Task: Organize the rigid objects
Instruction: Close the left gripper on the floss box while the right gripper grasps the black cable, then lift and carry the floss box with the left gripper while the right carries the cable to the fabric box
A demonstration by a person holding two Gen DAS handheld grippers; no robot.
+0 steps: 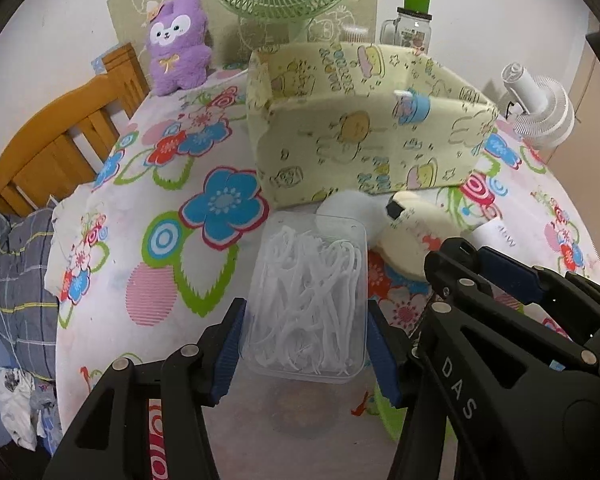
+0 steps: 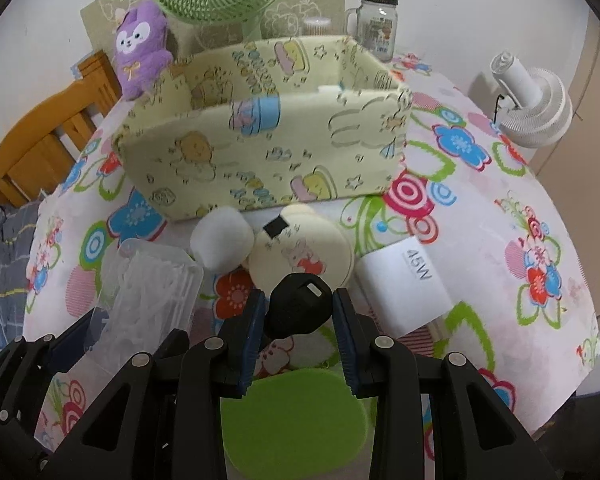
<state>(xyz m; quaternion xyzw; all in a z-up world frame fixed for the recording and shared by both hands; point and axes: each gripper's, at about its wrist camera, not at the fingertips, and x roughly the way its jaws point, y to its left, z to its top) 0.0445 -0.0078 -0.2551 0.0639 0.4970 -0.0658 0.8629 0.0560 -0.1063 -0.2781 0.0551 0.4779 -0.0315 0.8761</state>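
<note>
Both tongs level, side by side — left tongs [image 1: 304, 344] grasping floss-pick box [image 1: 308, 296], right tongs [image 2: 300, 338] grasping black key fob [image 2: 298, 306]

Left gripper [image 1: 304, 344] low over the near edge of the table, fingers pointing forward, blue pads [image 1: 230, 350] pressed on both long sides of the clear plastic box [image 1: 308, 292], holding it. Right gripper [image 2: 298, 334] just to its right, level with it, pads [image 2: 252, 344] clamped on the sides of a black key fob [image 2: 298, 306]. In the left wrist view the right gripper's black frame fills the lower right, the two bodies close side by side.
</note>
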